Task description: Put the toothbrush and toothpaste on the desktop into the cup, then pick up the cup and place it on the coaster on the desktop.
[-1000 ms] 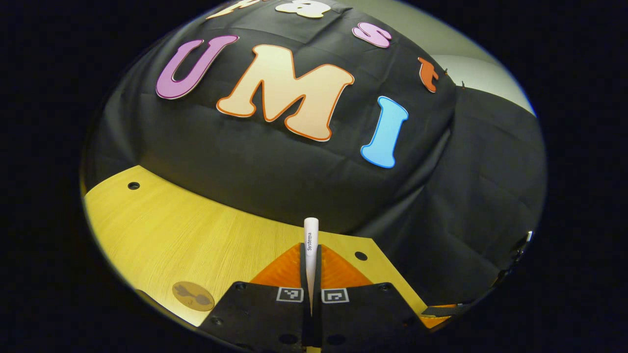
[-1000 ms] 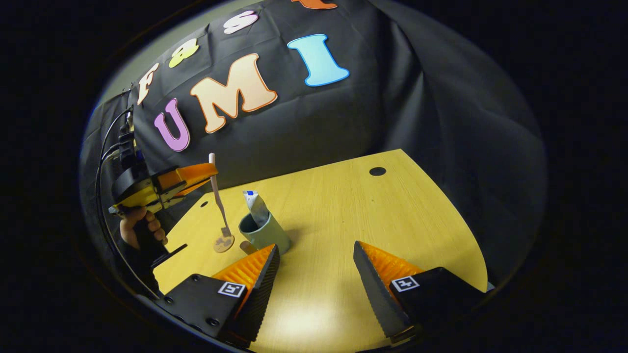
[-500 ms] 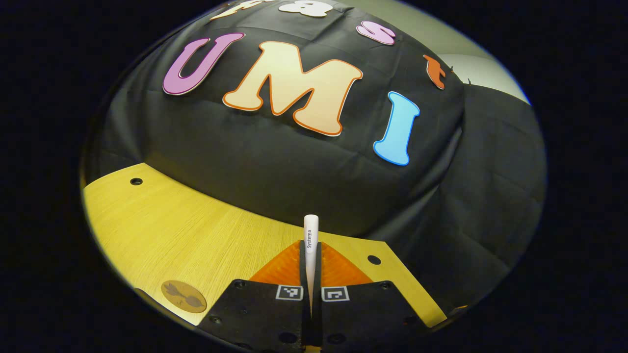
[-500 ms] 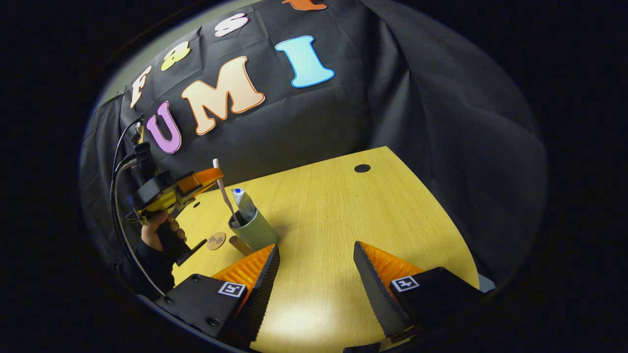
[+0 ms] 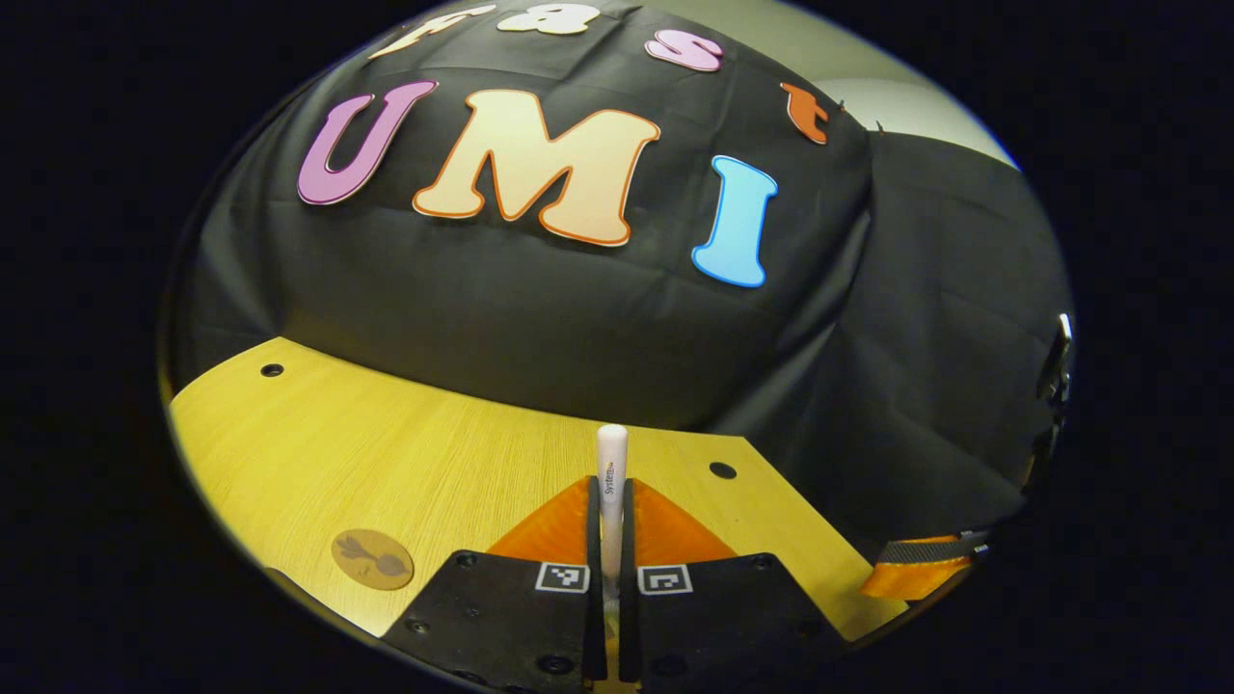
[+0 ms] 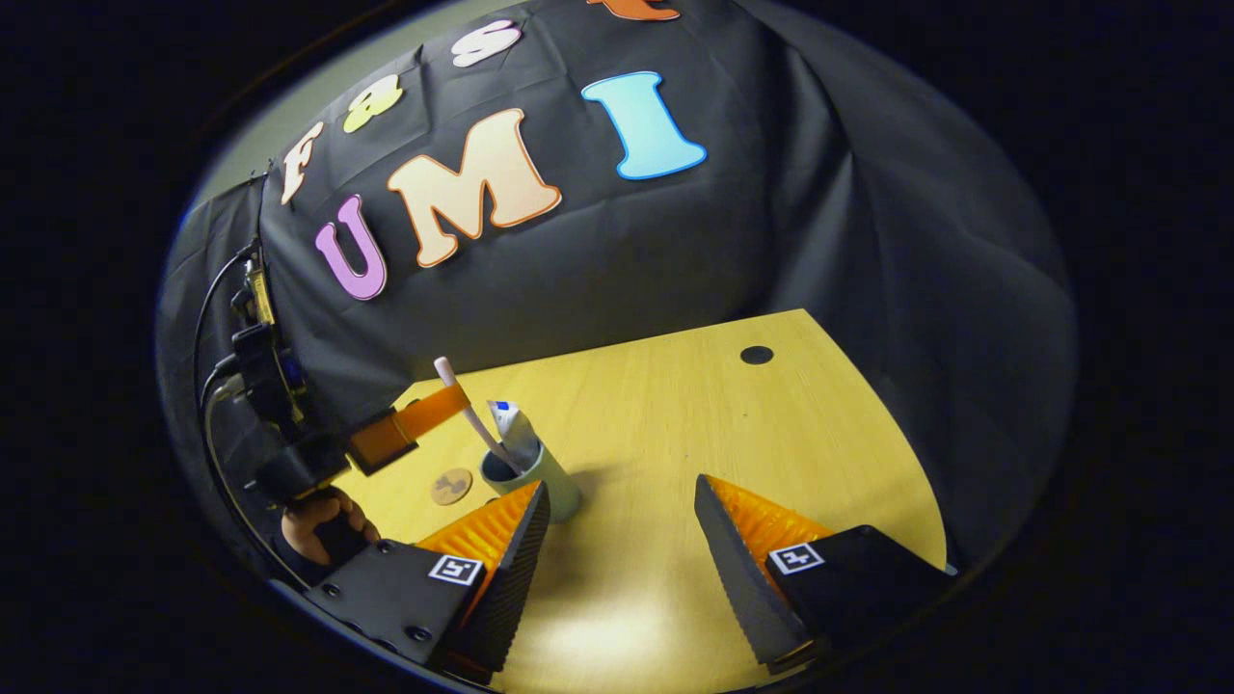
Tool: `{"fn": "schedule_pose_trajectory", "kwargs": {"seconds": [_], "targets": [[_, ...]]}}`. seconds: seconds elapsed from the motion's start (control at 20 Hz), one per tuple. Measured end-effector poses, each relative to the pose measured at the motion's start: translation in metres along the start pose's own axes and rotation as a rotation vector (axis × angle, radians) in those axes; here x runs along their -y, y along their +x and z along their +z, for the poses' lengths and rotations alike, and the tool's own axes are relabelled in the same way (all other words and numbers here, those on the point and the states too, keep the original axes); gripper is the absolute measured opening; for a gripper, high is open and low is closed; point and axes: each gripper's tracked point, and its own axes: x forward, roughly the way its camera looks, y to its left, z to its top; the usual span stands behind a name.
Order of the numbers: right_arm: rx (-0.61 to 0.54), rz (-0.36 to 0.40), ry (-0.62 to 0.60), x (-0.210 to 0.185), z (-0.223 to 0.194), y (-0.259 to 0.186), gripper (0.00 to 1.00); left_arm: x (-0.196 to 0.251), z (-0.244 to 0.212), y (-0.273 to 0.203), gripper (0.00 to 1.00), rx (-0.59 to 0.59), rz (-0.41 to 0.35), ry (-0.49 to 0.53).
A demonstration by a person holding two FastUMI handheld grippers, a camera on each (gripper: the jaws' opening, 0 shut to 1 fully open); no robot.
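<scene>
In the left gripper view my left gripper [image 5: 610, 485] is shut on the white toothbrush [image 5: 611, 451], whose handle end sticks up between the fingers. The right gripper view shows that gripper [image 6: 451, 403] off to the left, holding the toothbrush [image 6: 474, 416] tilted with its lower end inside the grey-green cup [image 6: 546, 474]. The toothpaste [image 6: 511, 424] stands in the cup too. My right gripper [image 6: 622, 528] is open just above the desktop, its left finger close beside the cup. The round brown coaster [image 6: 450, 485] [image 5: 372, 559] lies on the desk left of the cup.
The wooden desktop [image 6: 675, 414] has small round holes [image 6: 756, 355] near its far corners and is walled by black cloth. A hand [image 6: 323, 516] grips the left gripper's handle, with cables above it. One finger of the right gripper [image 5: 916, 576] shows at the right edge of the left gripper view.
The left gripper has come down and right over the cup. The toothbrush head, which hung over the coaster, is now inside the cup, leaning. The right gripper stayed open.
</scene>
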Motion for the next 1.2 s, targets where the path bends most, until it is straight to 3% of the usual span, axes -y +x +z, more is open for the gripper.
{"fn": "schedule_pose_trajectory", "kwargs": {"seconds": [0.2,0.45,0.5,0.55,0.6,0.65,0.7,0.95,1.1,1.15,1.2], "targets": [[-0.070,0.033,-0.015,-0.022,-0.007,0.012,0.92,0.010,-0.019,-0.020,0.07,-0.054,-0.042,0.032],[-0.143,0.060,-0.052,-0.059,-0.007,0.027,0.92,-0.001,-0.068,-0.037,0.06,-0.242,-0.109,0.051],[-0.163,0.070,-0.046,-0.070,-0.009,0.030,0.92,-0.007,-0.070,-0.042,0.16,-0.249,-0.114,0.047],[-0.185,0.077,-0.044,-0.080,-0.013,0.035,0.85,-0.012,-0.065,-0.045,0.26,-0.242,-0.119,0.048],[-0.218,0.074,-0.050,-0.087,-0.019,0.037,0.94,-0.023,-0.061,-0.051,0.49,-0.235,-0.103,0.062],[-0.247,0.072,-0.060,-0.094,-0.024,0.041,0.89,-0.030,-0.054,-0.057,0.73,-0.226,-0.113,0.069],[-0.276,0.059,-0.077,-0.098,-0.030,0.046,0.99,-0.041,-0.046,-0.066,0.96,-0.211,-0.108,0.080],[-0.448,0.004,-0.122,-0.111,-0.059,0.074,0.99,-0.117,-0.015,-0.104,0.95,-0.141,0.005,0.128],[-0.549,-0.056,-0.139,-0.107,-0.080,0.098,0.99,-0.162,-0.004,-0.127,0.95,-0.121,0.089,0.110],[-0.576,-0.079,-0.145,-0.104,-0.084,0.106,0.94,-0.178,-0.003,-0.134,0.95,-0.114,0.119,0.104],[-0.604,-0.098,-0.150,-0.101,-0.091,0.113,0.98,-0.192,-0.001,-0.141,0.95,-0.109,0.145,0.099]]}}
